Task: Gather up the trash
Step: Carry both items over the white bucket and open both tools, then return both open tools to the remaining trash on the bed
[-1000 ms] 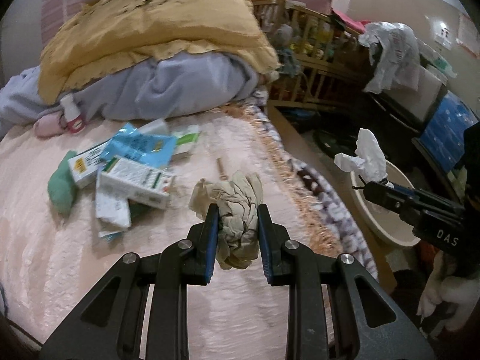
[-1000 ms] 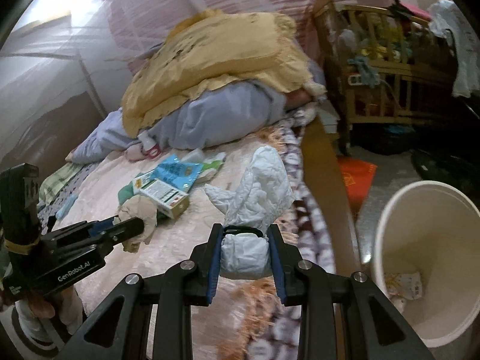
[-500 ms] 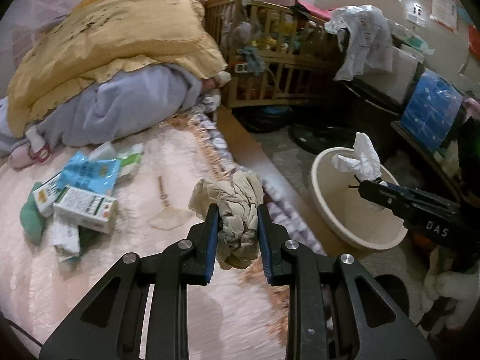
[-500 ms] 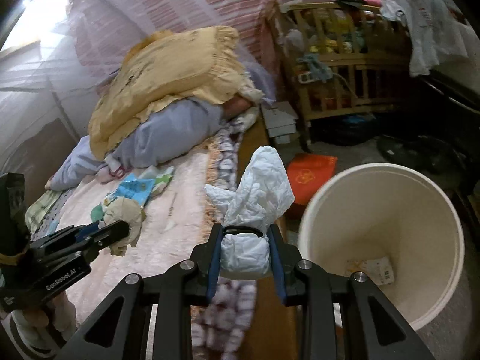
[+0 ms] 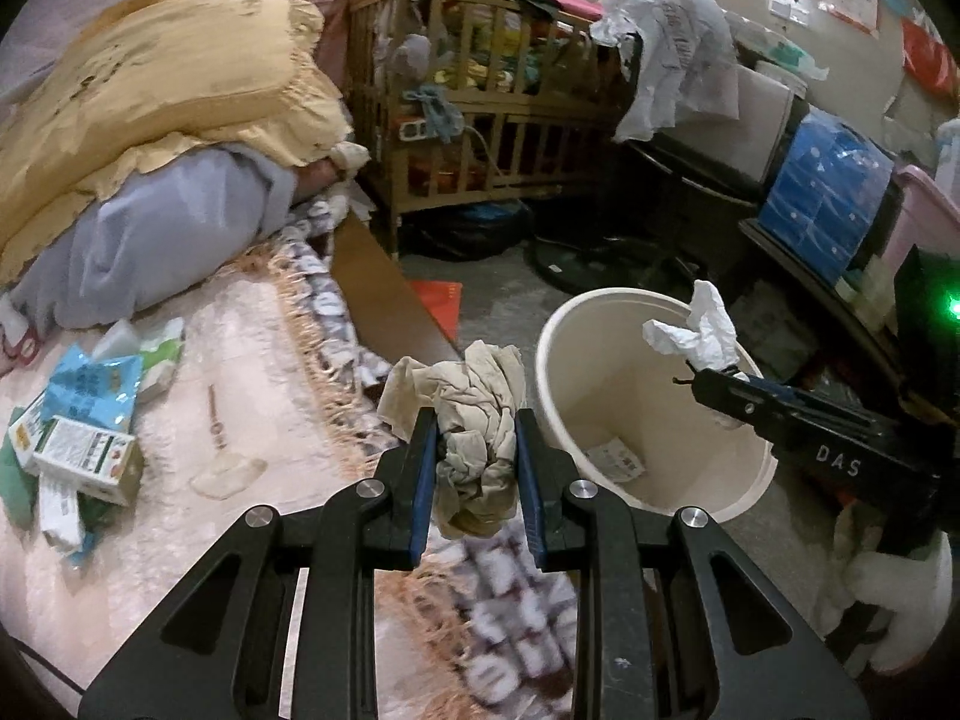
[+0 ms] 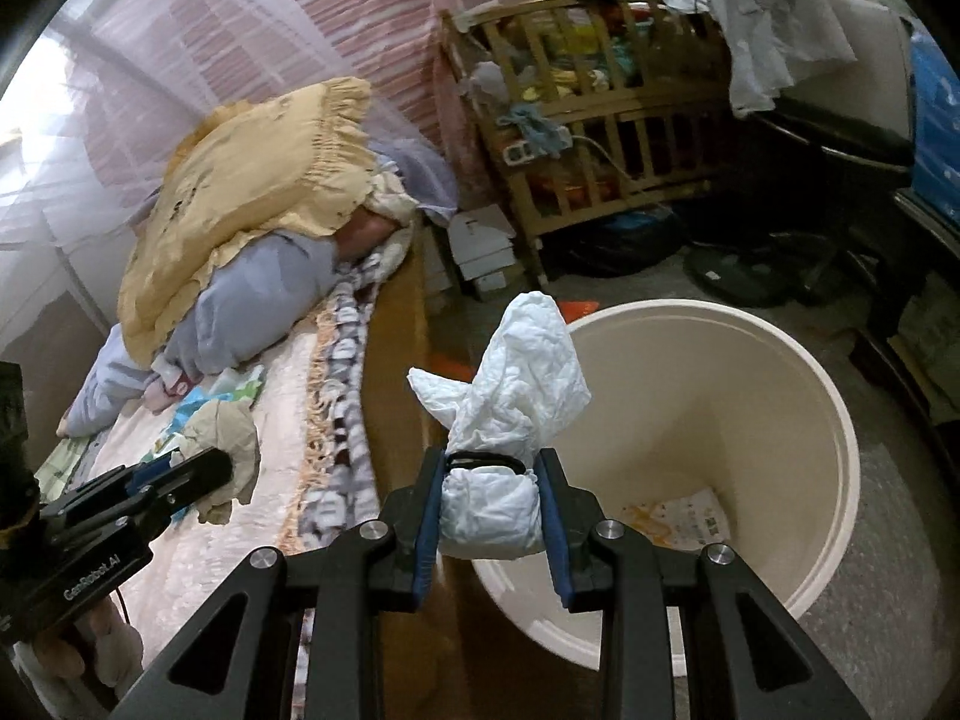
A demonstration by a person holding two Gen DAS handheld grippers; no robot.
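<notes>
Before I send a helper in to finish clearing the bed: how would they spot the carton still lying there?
Start at the yellow pillow on the bed and come down the pink bedspread to the litter pile near its edge. The carton lies at the front of it, below a blue packet. It is the only boxy piece, white with green print.

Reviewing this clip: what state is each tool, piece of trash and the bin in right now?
left tool: shut on beige wad, near the bed edge
right tool: shut on white wad, at the bin's rim
bin: upright, open, paper scrap inside
cartons: lying on bed
</notes>
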